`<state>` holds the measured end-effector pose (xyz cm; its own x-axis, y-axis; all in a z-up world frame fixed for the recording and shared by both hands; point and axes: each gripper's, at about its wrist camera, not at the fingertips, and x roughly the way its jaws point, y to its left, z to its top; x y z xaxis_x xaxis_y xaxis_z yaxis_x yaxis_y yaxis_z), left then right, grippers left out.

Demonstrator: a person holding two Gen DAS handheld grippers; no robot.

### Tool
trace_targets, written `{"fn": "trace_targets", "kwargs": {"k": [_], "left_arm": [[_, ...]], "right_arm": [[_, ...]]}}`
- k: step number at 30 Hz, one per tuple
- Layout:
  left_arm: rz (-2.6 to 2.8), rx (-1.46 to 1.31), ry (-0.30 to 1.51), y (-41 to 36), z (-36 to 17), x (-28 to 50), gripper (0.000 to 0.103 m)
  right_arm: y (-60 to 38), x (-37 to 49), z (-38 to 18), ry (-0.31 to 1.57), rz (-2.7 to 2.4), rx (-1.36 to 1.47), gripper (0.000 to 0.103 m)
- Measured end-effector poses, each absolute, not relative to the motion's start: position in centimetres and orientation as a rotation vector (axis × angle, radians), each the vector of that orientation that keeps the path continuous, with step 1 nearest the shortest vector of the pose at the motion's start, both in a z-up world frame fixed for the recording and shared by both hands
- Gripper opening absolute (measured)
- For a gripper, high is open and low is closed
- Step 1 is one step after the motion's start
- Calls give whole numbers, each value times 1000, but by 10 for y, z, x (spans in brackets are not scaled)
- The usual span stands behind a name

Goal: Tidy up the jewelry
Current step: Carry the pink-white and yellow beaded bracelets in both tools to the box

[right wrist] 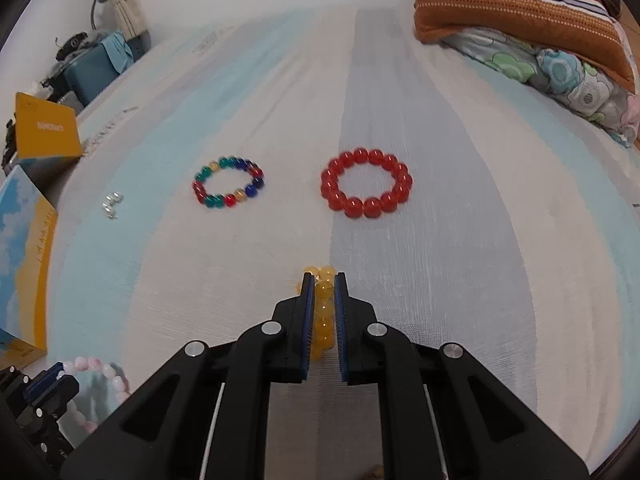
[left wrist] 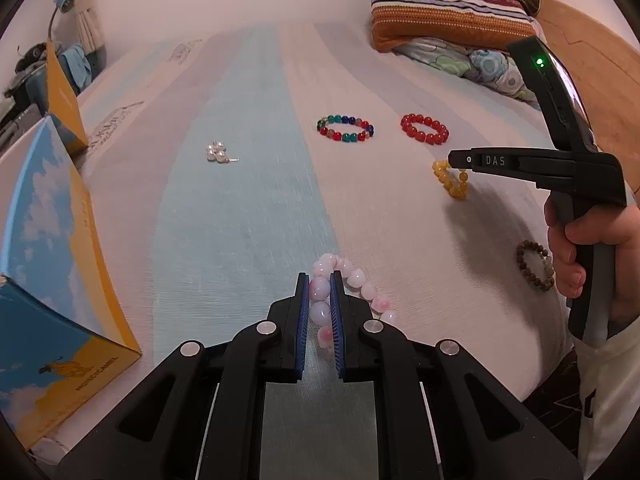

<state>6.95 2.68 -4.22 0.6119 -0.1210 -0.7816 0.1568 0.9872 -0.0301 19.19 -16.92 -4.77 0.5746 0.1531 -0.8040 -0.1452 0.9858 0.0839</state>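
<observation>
Left wrist | left gripper (left wrist: 320,280) pinching pale-pink bead bracelet (left wrist: 352,292) | right gripper (right wrist: 323,278) pinching translucent yellow bracelet (right wrist: 323,320)

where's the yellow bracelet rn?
The yellow bracelet is pinched in the right claw, near the bed's front, short of the red bracelet.

I've got the pink bead bracelet (left wrist: 347,292) pinched on one side, its loop trailing off right over the striped sheet. The yellow bead bracelet (right wrist: 323,312) sits clamped edge-on, hanging upright. Ahead, the multicolored bead bracelet (right wrist: 229,182) lies flat, and just right of it the red bead bracelet (right wrist: 366,184) lies flat too, the two apart. The pearl earrings (left wrist: 218,153) are bunched well off to the left. A brown wooden bead bracelet (left wrist: 535,265) rests far right.
</observation>
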Motion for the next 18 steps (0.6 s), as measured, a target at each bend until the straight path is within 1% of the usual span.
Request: {"fn": "trace_targets", "kwargs": {"k": [12,18], "left_arm": [[-113,28,868,30,-19,58,10],[-81,2,852,39,1,63,10]], "right_arm": [[-169,174,-20,881,228,25,9],[-166,171,-2,843,263,40,9]]}}
